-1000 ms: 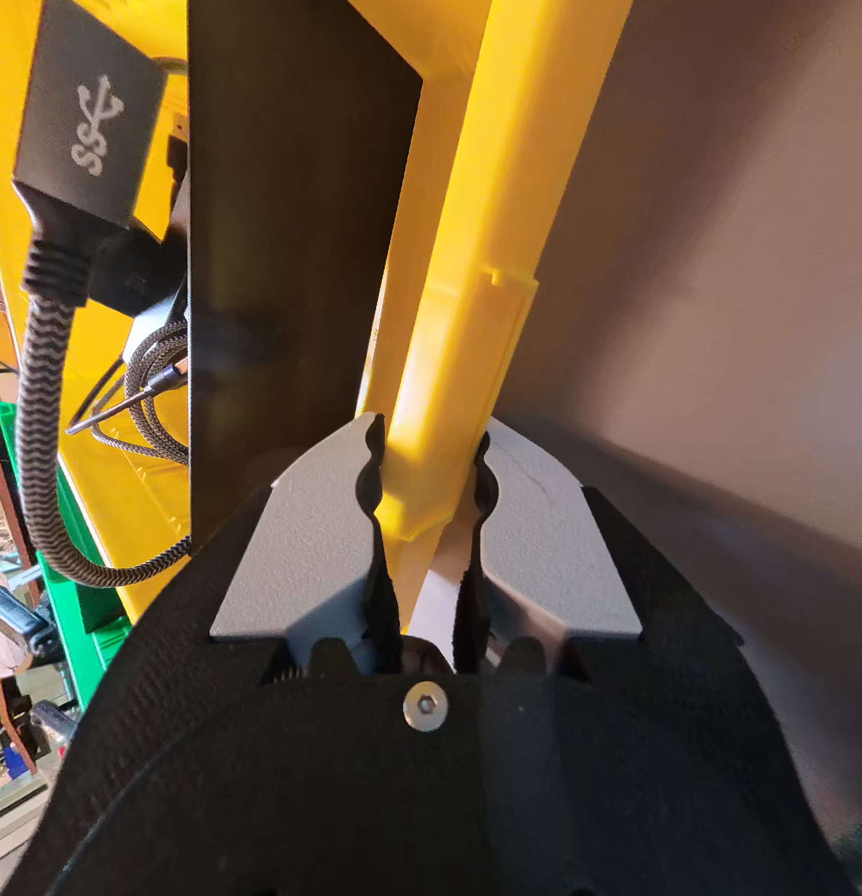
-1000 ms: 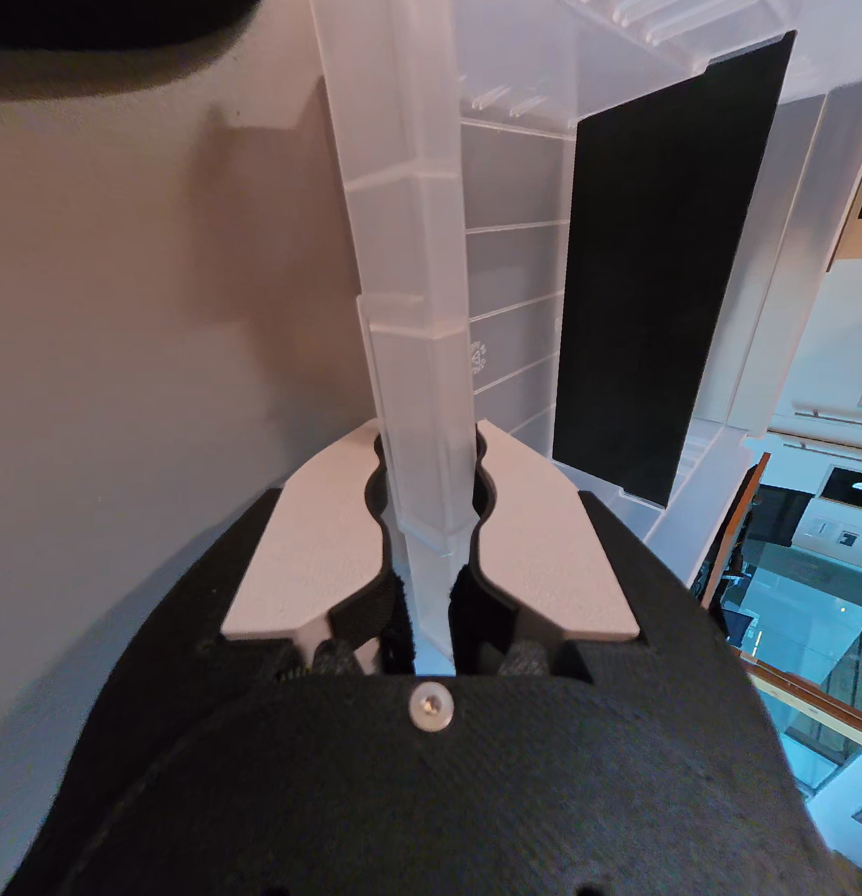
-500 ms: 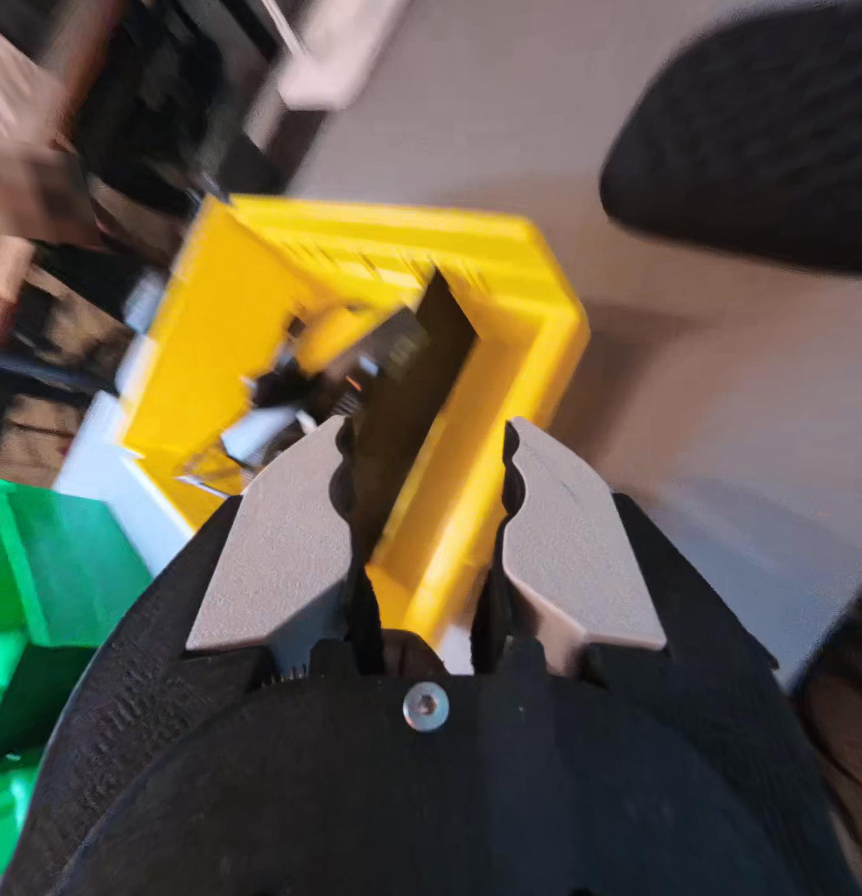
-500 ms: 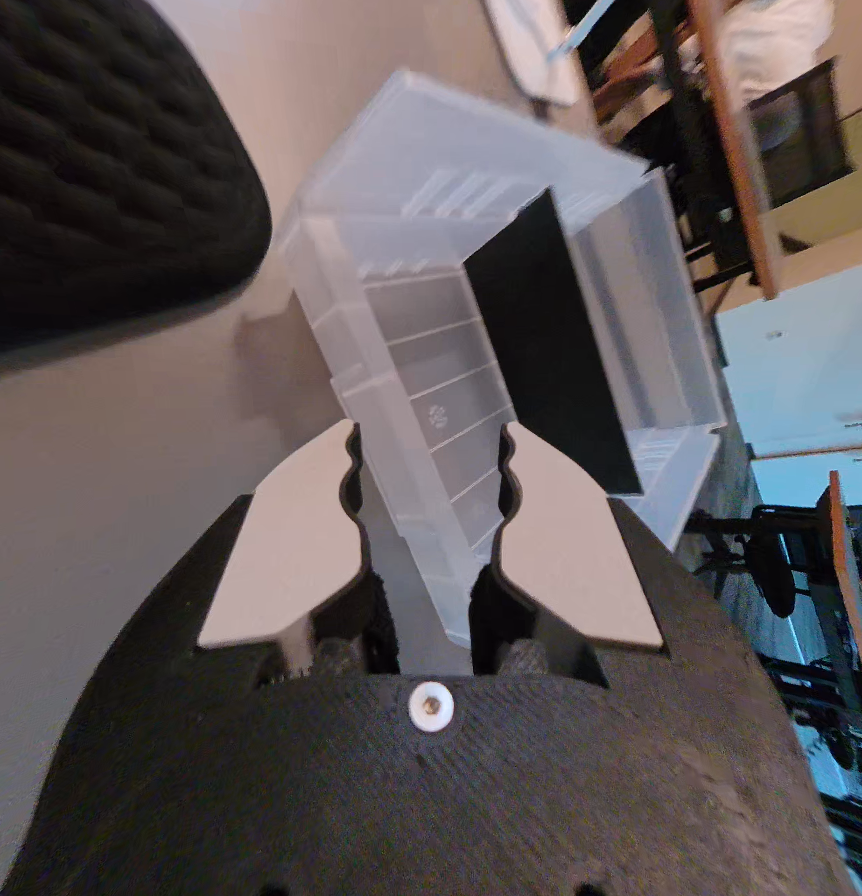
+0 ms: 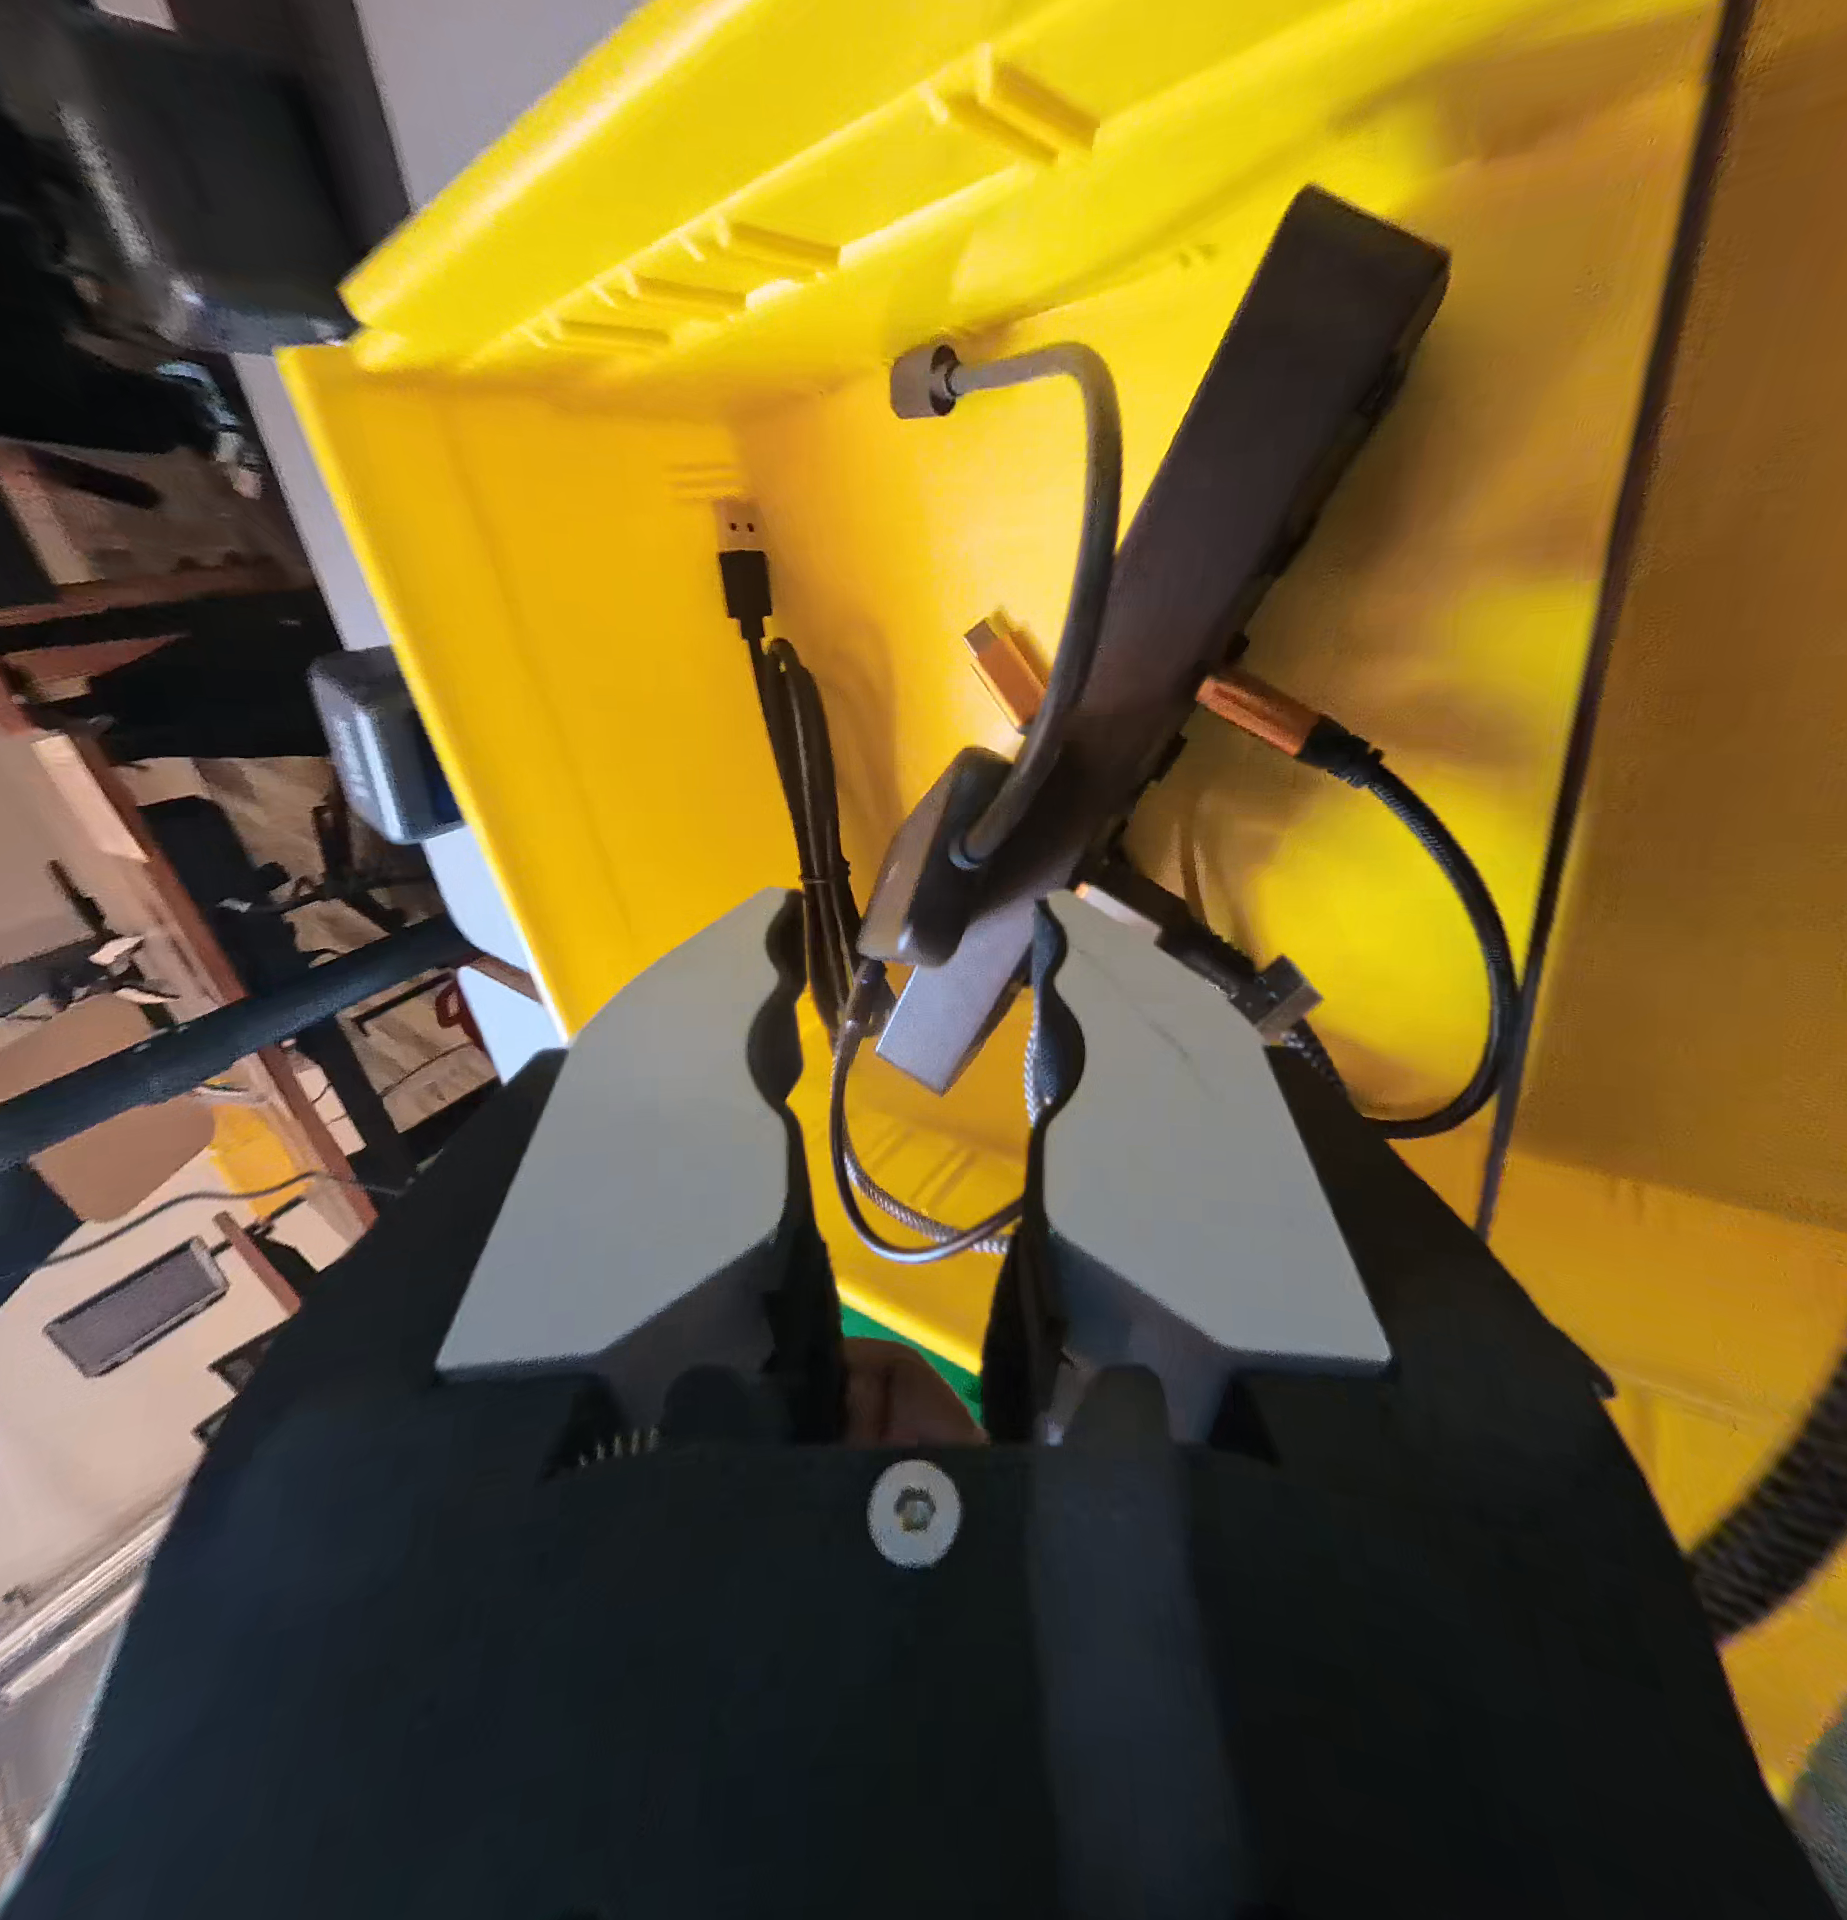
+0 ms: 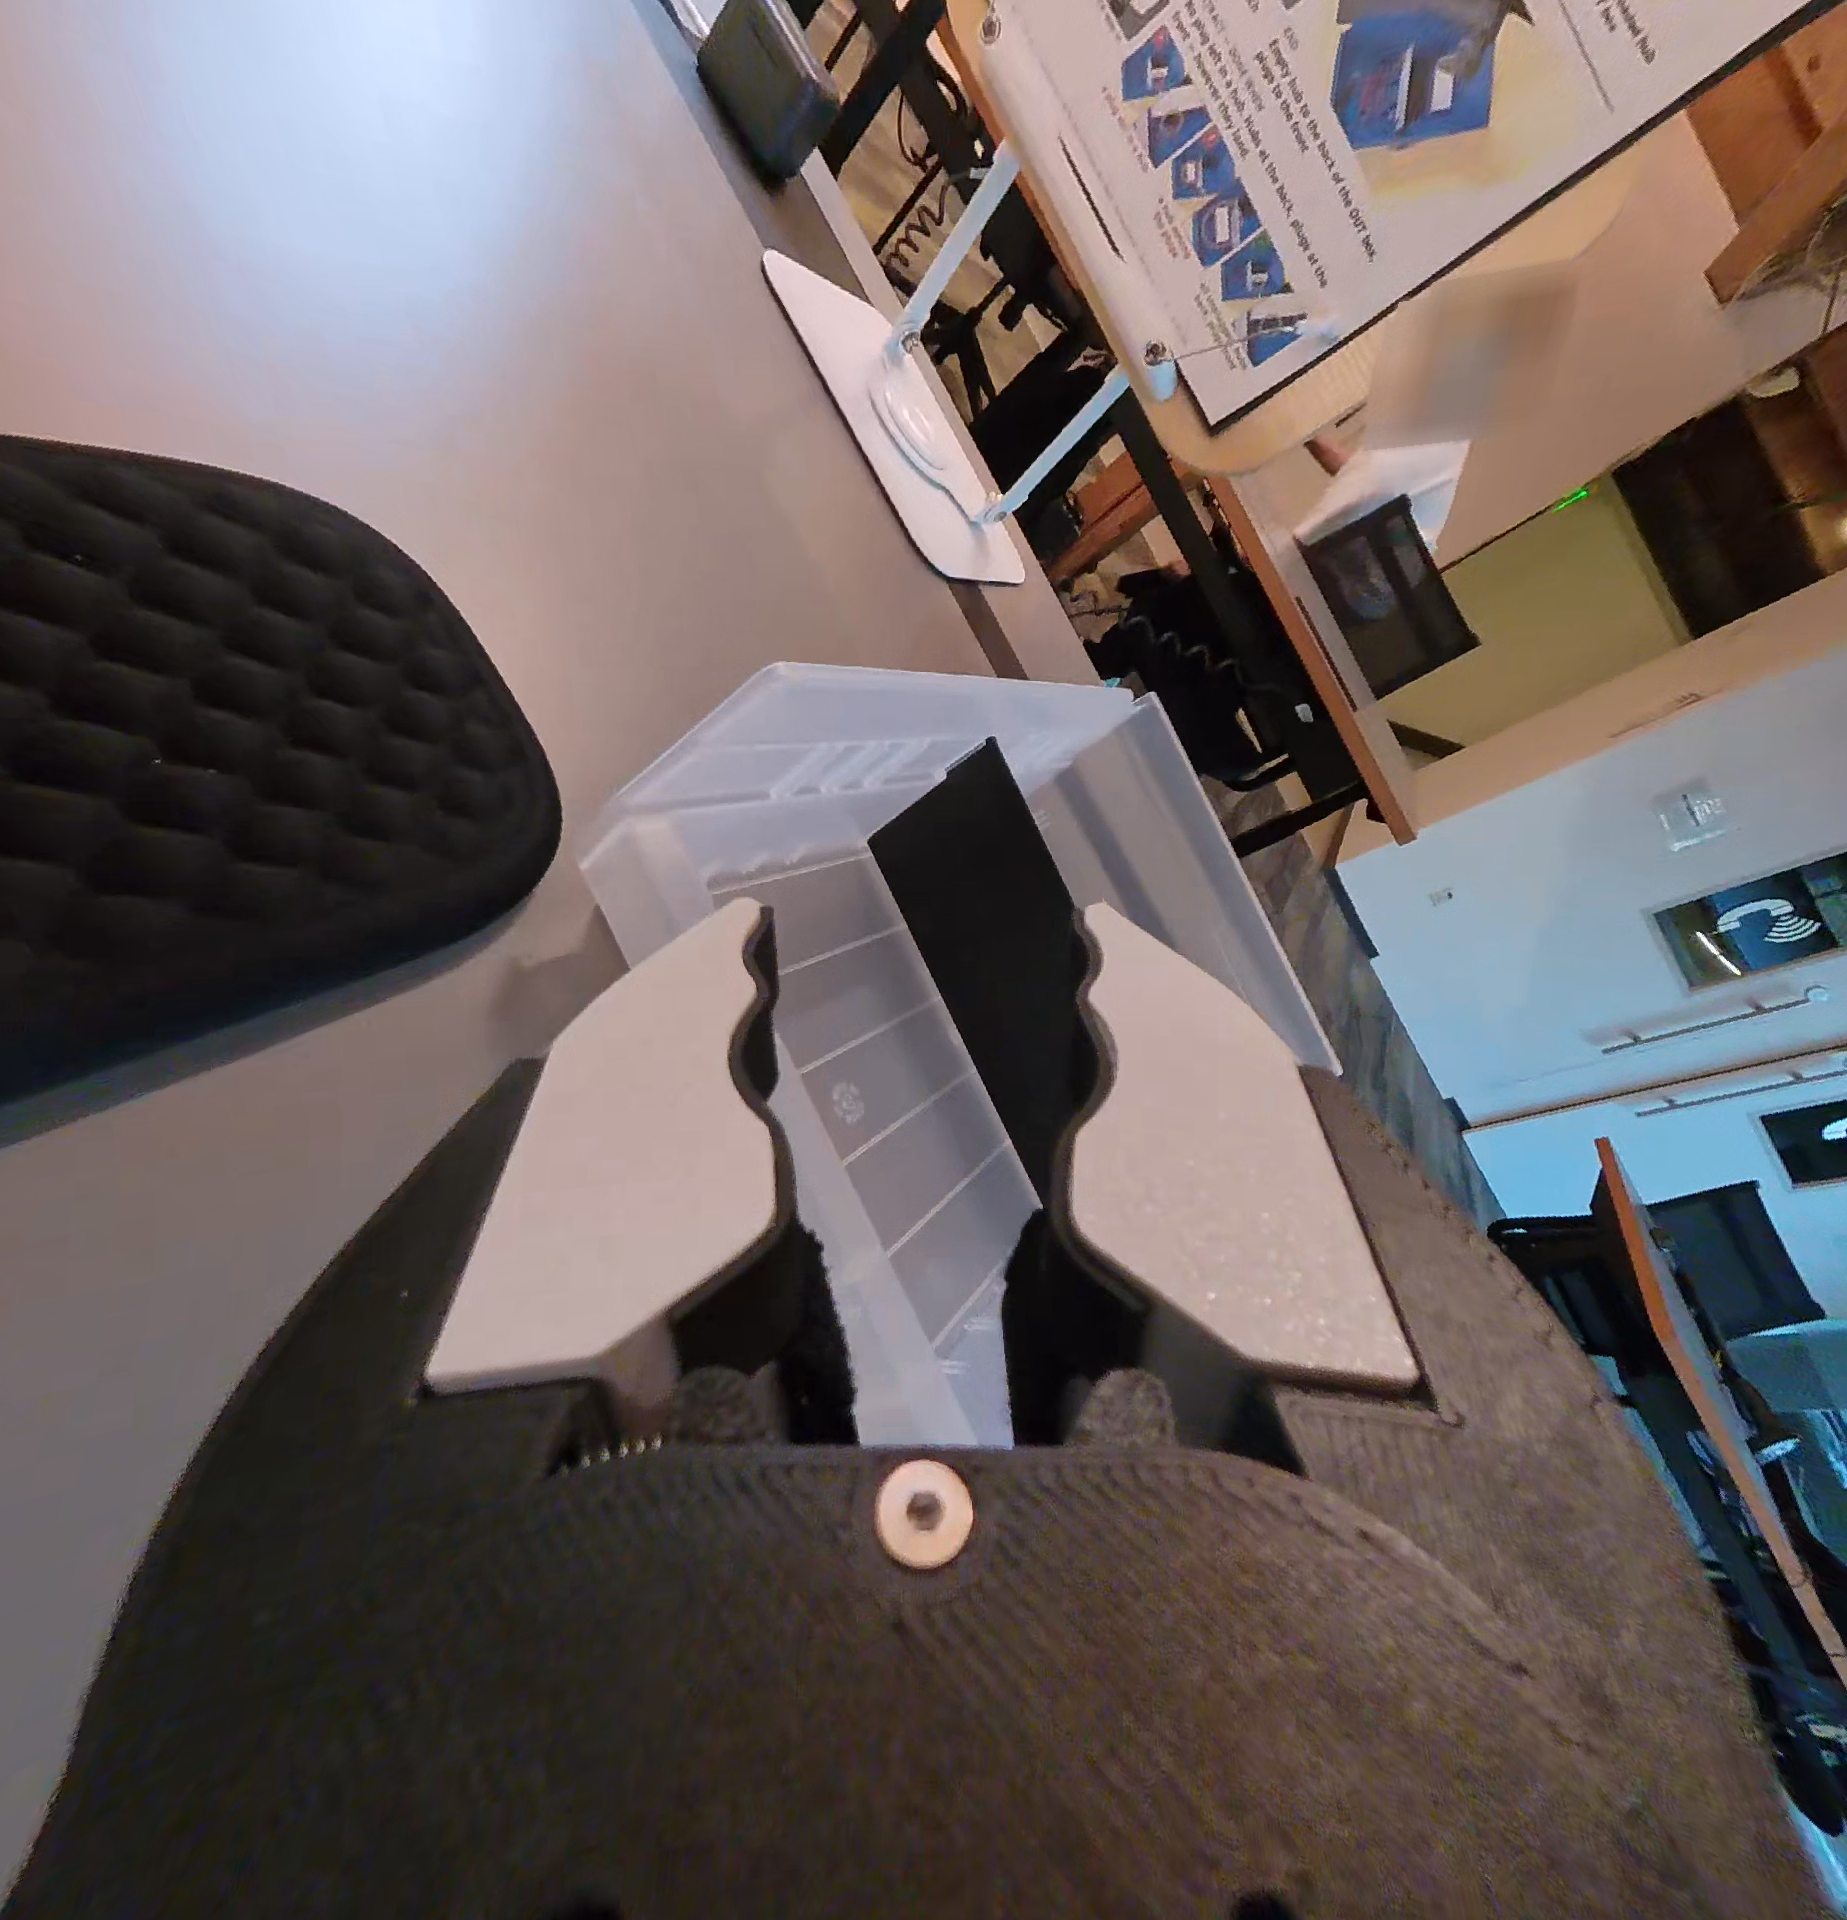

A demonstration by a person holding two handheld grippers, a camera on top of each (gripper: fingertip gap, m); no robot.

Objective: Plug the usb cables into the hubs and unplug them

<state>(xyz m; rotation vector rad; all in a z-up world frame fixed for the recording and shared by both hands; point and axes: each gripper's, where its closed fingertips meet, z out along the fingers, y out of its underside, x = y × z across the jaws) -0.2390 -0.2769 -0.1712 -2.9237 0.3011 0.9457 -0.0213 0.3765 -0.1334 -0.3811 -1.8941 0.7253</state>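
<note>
In the left wrist view a yellow bin (image 5: 586,675) holds a long dark grey USB hub (image 5: 1241,540) that leans across it, with its own grey cable looping beside it. A copper plug with a black braided cable (image 5: 1262,717) sits at the hub's side. A loose black USB plug (image 5: 744,566) lies by the bin's wall. My left gripper (image 5: 919,914) is open, with the hub's near end and a silver plug (image 5: 950,1013) between its fingertips, not clamped. My right gripper (image 6: 924,914) is open and empty in front of a clear plastic bin (image 6: 898,717).
The clear bin has a black divider (image 6: 986,894) and stands on a grey table (image 6: 275,260). A black padded mat (image 6: 171,727) lies to its left. A white stand base (image 6: 888,416) and an instruction board (image 6: 1314,156) are farther back. A green bin edge (image 5: 898,1340) shows under the yellow bin. Spacing between my two grippers at the tips: around 70 cm.
Both grippers were shut on their bins' walls, then let go and opened. The left has swung over into the yellow bin toward the hub. The right has pulled back from the clear bin.
</note>
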